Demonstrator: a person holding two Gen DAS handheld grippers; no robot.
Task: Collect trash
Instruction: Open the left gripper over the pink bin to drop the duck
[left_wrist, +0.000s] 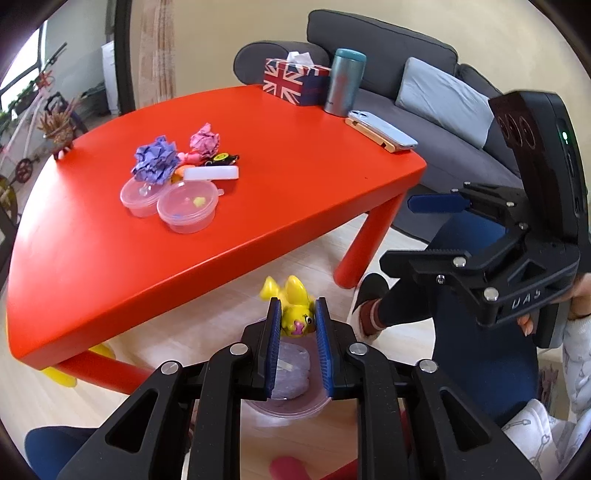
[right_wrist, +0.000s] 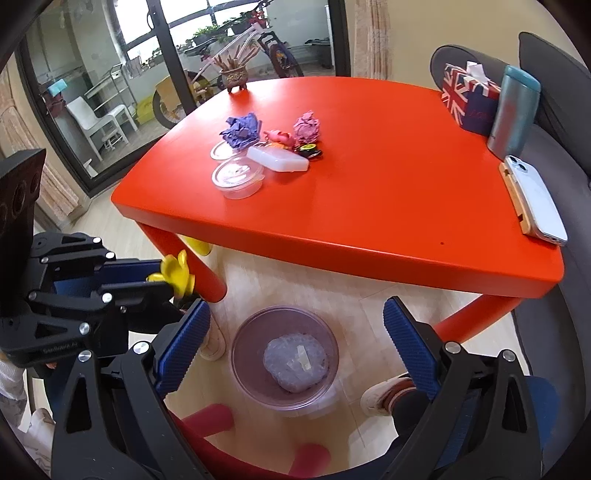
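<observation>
My left gripper (left_wrist: 297, 310) is shut on a yellow toy animal (left_wrist: 295, 319) and holds it in the air over a clear round bin (right_wrist: 240, 332) on the floor. A wad of bubble wrap (right_wrist: 291, 363) lies in the bin. My right gripper (right_wrist: 295, 310) hangs open above the same bin with nothing between its blue pads. On the red table (right_wrist: 369, 221) lie a purple paper ball (right_wrist: 241, 130), a pink paper ball (right_wrist: 306, 127), a white plastic box (right_wrist: 279, 159) and clear lidded cups (right_wrist: 238, 177).
A flag-print tissue box (right_wrist: 467, 101), a teal tumbler (right_wrist: 513, 114) and a phone on a stand (right_wrist: 535, 199) stand at the table's right side. A grey sofa (left_wrist: 424, 92) lies behind. The person's shoes (right_wrist: 384, 397) flank the bin. A small plant pot (right_wrist: 234, 77) sits at the far edge.
</observation>
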